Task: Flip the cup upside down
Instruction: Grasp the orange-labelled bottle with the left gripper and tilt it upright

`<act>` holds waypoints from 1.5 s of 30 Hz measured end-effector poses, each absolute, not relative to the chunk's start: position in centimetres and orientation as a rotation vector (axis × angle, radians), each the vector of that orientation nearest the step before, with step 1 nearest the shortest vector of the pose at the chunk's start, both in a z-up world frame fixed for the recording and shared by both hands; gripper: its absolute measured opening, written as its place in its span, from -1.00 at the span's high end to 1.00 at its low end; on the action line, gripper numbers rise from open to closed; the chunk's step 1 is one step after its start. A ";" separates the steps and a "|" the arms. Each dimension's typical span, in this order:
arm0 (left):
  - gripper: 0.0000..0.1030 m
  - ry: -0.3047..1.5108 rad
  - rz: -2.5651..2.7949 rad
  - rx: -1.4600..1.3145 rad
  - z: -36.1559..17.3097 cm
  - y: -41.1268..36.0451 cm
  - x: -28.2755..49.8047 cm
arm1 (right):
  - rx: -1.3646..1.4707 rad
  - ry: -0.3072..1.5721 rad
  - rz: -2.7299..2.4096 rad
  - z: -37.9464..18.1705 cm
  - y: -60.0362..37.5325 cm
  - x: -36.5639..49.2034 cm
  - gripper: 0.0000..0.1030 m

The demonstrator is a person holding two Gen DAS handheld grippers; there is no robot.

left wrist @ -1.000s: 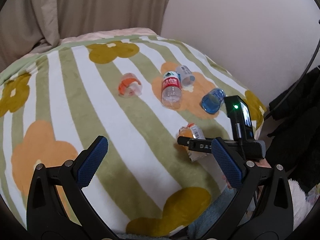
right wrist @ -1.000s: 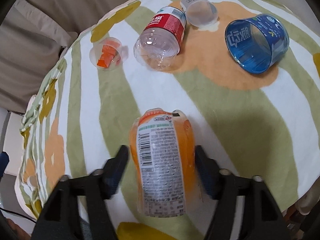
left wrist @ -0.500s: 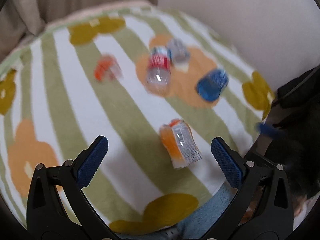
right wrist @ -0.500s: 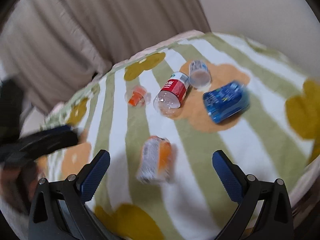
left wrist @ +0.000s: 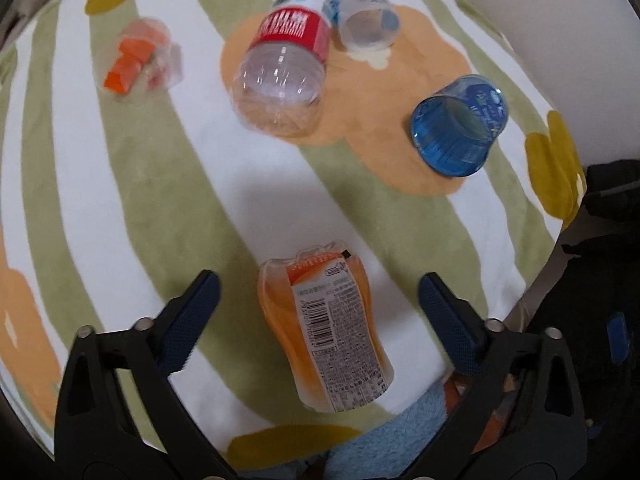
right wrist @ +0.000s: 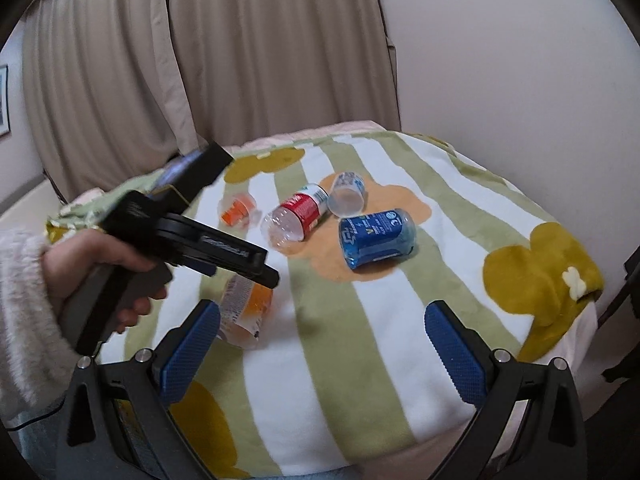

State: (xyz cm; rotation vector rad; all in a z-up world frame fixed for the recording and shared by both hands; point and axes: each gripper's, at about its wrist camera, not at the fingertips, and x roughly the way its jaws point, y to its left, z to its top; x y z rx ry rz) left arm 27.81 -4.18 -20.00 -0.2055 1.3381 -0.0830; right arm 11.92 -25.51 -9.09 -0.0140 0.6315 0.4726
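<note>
An orange cup (left wrist: 324, 328) with a white barcode label lies on its side on the striped blanket (left wrist: 120, 184), near the front edge. My left gripper (left wrist: 318, 284) is open and low, one blue-padded finger on each side of the cup, not touching it. In the right wrist view the left gripper (right wrist: 264, 268), held by a hand (right wrist: 100, 264), hovers just over the orange cup (right wrist: 244, 312). My right gripper (right wrist: 322, 312) is open, empty, and well back and above the bed.
Farther back lie a blue cup (left wrist: 460, 128), a clear bottle half with a red label (left wrist: 284, 76), a clear cup (left wrist: 364, 12) and a small clear cup with an orange piece (left wrist: 140, 60). The bed edge drops off at right; curtains (right wrist: 200, 60) and a wall stand behind.
My right gripper left the orange cup and pulled back and up. My left gripper came down and forward, so the cup now lies between its open fingers.
</note>
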 end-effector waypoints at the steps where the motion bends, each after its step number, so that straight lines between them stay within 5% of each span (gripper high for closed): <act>1: -0.78 1.359 -0.086 -0.220 -20.4 -4.0 27.9 | 0.000 0.627 0.479 -9.1 -25.7 12.1 -0.99; 10: -0.14 1.454 -0.125 -0.276 -23.1 -3.3 28.4 | 0.041 0.610 0.500 -9.0 -25.6 11.7 -0.99; 18: -0.14 1.384 -0.173 -0.145 -20.8 -3.9 28.5 | 0.070 0.571 0.517 -8.5 -26.2 11.4 -0.99; 31: -0.14 0.711 -0.202 0.042 -17.2 -3.0 23.3 | 0.103 0.568 0.523 -10.6 -24.1 11.7 -0.99; 45: -0.14 0.708 -0.199 0.092 -20.4 -3.5 22.8 | 0.095 0.616 0.536 -12.8 -22.9 12.8 -0.99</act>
